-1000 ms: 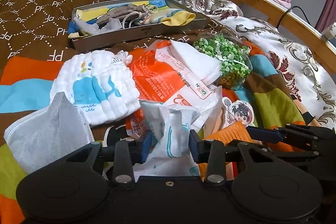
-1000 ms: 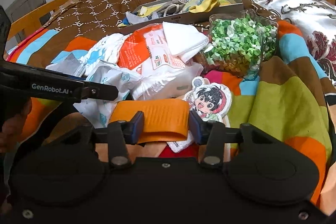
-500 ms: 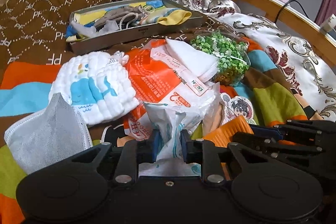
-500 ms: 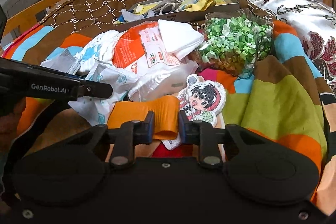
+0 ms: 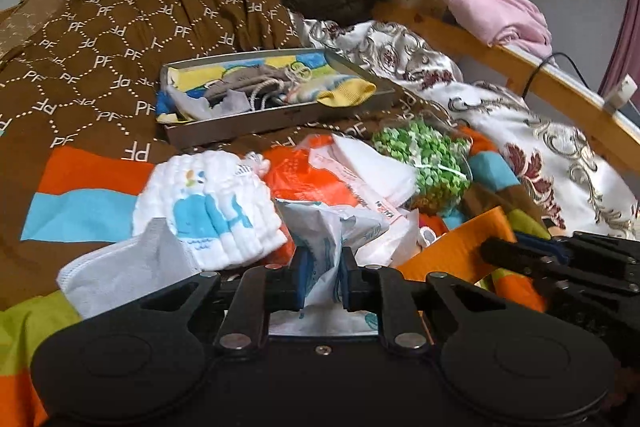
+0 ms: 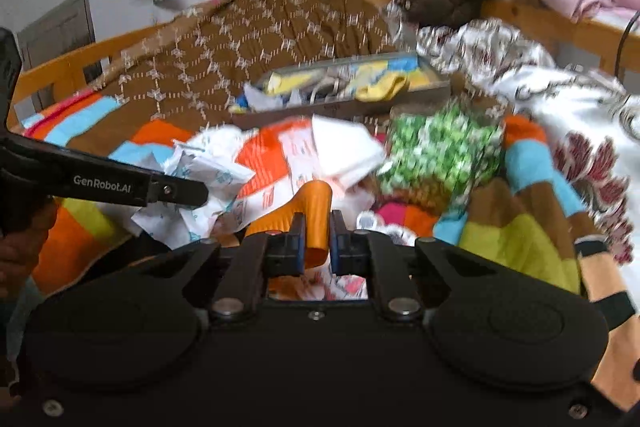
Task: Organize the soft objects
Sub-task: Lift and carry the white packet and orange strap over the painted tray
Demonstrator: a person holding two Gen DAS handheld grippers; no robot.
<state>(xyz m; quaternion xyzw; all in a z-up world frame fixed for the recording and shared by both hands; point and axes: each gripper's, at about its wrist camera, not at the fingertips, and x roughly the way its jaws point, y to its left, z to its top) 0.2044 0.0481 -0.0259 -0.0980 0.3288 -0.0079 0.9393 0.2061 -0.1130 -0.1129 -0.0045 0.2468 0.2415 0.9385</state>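
My left gripper (image 5: 322, 267) pinches a crumpled white-and-blue plastic packet (image 5: 332, 227) from the pile on the bed, and its jaws are still closing on it. My right gripper (image 6: 317, 239) is shut on a ribbed orange strip (image 6: 314, 203), which curls upward between the pads. In the left wrist view the same orange strip (image 5: 452, 251) shows at the lower right. A shallow grey box (image 5: 280, 119) farther back holds socks and small cloths. The left gripper's finger (image 6: 176, 191) reaches in from the left in the right wrist view.
Around the packet lie a white whale-print cloth (image 5: 208, 211), a grey face mask (image 5: 128, 271), an orange-and-white bag (image 5: 304, 179) and a clear bag of green bits (image 5: 432, 155). A wooden bed rail (image 5: 520, 67) runs along the right, with a pink blanket (image 5: 492, 3).
Both grippers closed from open, the left onto the white packet, the right onto the orange strip. Both then rose and tilted up, lifting their items off the pile.
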